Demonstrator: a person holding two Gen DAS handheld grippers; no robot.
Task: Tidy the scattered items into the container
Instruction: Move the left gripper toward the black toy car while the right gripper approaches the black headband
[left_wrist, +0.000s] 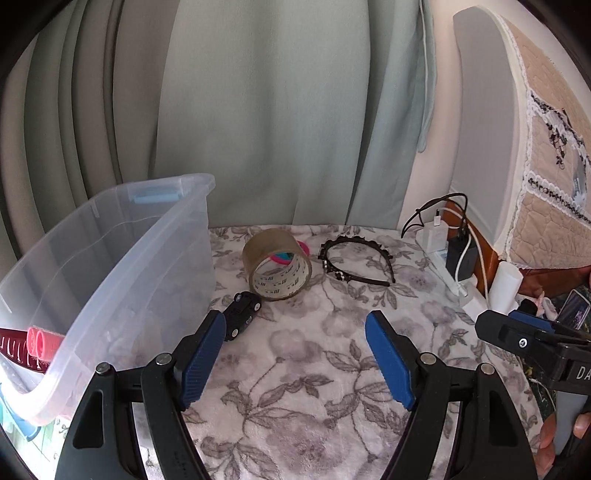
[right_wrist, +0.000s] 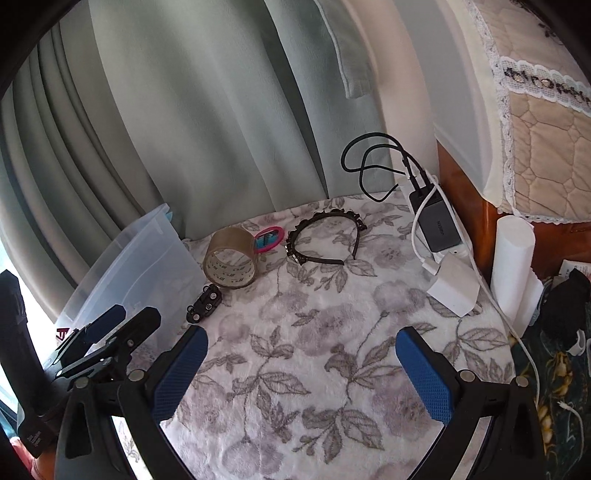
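you are on the approach, both hand-held grippers spread and empty: left hand-held gripper (left_wrist: 295, 358), right hand-held gripper (right_wrist: 301, 373). next, pinch the toy car (left_wrist: 242, 314) at eleven o'clock, beside the clear container (left_wrist: 122, 258).

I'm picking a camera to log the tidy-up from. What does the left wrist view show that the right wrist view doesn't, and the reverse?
Only the left wrist view looks inside the clear container and shows the pink rollers beside it. Only the right wrist view shows the black charger from above and the whole white cylinder. Both show the tape roll, black headband, small black toy car, pink round item, and both open, empty grippers.
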